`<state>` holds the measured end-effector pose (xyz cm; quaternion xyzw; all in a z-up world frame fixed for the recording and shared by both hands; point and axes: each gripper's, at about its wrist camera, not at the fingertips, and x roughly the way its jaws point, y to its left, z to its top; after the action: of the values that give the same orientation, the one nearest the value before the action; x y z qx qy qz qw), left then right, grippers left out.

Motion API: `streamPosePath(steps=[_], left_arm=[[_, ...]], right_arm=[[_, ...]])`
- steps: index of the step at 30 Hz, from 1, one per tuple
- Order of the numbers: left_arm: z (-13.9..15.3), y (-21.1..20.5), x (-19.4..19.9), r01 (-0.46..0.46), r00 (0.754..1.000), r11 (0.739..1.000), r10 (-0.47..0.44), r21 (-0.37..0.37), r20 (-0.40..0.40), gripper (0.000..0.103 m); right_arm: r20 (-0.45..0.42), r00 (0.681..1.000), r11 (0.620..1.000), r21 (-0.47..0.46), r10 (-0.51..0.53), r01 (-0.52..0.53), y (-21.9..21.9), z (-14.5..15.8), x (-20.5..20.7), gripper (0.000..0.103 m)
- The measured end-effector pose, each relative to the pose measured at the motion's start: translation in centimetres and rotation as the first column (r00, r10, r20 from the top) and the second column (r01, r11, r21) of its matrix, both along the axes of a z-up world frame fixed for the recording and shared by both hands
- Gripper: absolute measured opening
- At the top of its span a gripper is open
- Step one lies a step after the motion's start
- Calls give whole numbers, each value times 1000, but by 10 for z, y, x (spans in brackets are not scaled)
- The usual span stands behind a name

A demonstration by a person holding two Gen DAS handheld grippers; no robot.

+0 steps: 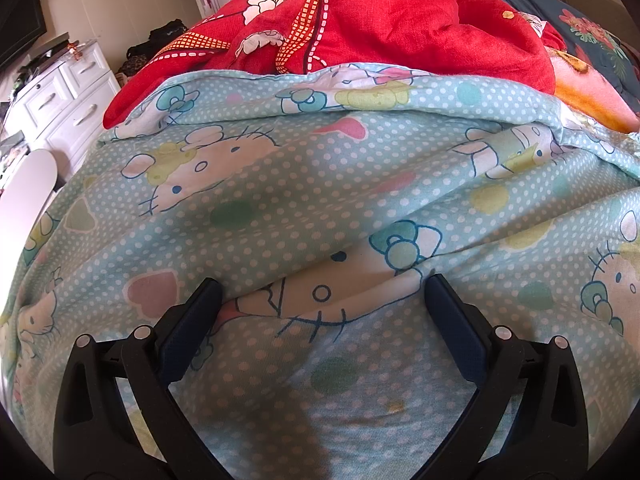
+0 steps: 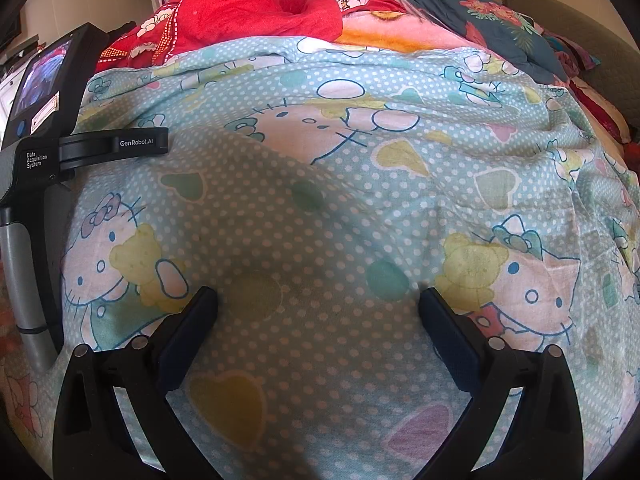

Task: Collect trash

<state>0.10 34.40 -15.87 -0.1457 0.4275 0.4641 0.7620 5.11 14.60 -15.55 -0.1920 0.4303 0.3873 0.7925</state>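
No piece of trash shows in either view. My left gripper [image 1: 322,286] is open and empty, its fingertips close above a fold in the light-blue cartoon-cat quilt [image 1: 320,184]. My right gripper [image 2: 318,296] is open and empty, low over the same quilt [image 2: 340,208]. The body of the left gripper [image 2: 52,120], black with a small screen and a grey handle, shows at the left edge of the right wrist view.
A red floral blanket [image 1: 380,16] is bunched on the bed beyond the quilt, also in the right wrist view [image 2: 240,12]. A dark floral cover [image 2: 500,20] lies at the far right. A white dresser [image 1: 64,100] and a white round chair back [image 1: 24,200] stand left of the bed.
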Motion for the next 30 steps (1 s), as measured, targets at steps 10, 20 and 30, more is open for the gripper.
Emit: streamPosePath(steps=[10, 20, 30], left_arm=[[-1, 1, 0, 0, 1000, 1000, 0, 0, -1, 93], [-1, 3, 1, 0, 1000, 1000, 0, 0, -1, 93], [-1, 1, 0, 0, 1000, 1000, 0, -1, 0, 93]], right_arm=[[-1, 1000, 1000, -1, 0, 0, 0, 0, 0, 98], [0, 1000, 1000, 0, 0, 0, 0, 1, -1, 98], [-13, 1000, 1000, 29, 9, -9, -2, 0, 2, 98]])
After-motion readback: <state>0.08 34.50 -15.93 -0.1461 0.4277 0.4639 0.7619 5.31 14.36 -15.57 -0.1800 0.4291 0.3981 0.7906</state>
